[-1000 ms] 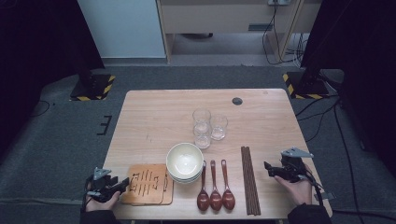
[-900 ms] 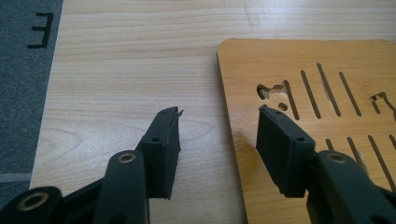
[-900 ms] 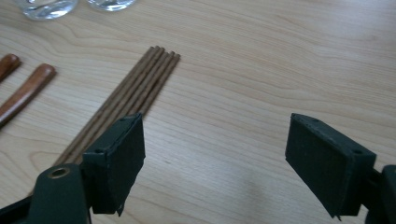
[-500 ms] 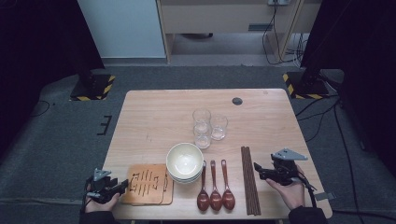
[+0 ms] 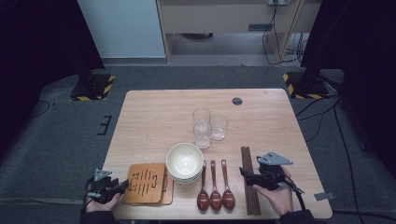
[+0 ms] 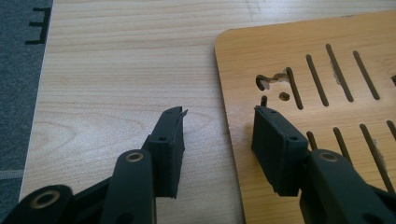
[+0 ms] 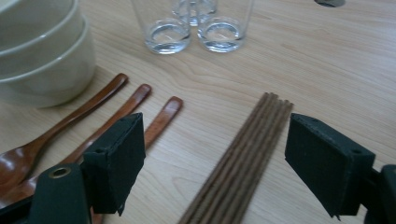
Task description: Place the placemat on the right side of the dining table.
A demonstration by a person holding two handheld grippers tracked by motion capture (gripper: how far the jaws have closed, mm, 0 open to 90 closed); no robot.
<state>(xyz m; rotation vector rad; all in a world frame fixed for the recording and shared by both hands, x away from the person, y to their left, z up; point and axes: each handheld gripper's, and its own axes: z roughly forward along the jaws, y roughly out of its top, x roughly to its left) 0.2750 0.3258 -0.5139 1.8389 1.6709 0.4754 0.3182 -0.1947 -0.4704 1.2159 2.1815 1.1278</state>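
A slotted wooden trivet (image 5: 147, 182) lies at the table's front left, on top of another one. My left gripper (image 5: 122, 185) rests at its left edge. In the left gripper view the jaws (image 6: 219, 114) straddle that edge of the trivet (image 6: 303, 70), one over bare table and one over the board. They have just been closing, and no pad presses on the board. My right gripper (image 5: 245, 177) hovers wide open over a bundle of dark chopsticks (image 5: 246, 156). In the right gripper view the chopsticks (image 7: 247, 154) run between the jaws of that gripper (image 7: 215, 123), untouched.
Stacked cream bowls (image 5: 185, 161) stand beside the trivet, with three wooden spoons (image 5: 215, 186) to their right. Three clear glasses (image 5: 202, 122) stand mid-table. A dark round disc (image 5: 237, 101) lies near the far edge. The table's front edge (image 5: 224, 217) is close to both hands.
My right gripper has moved left and a little up, from the table's right side to above the chopsticks. The left hand has stayed at the trivet's edge.
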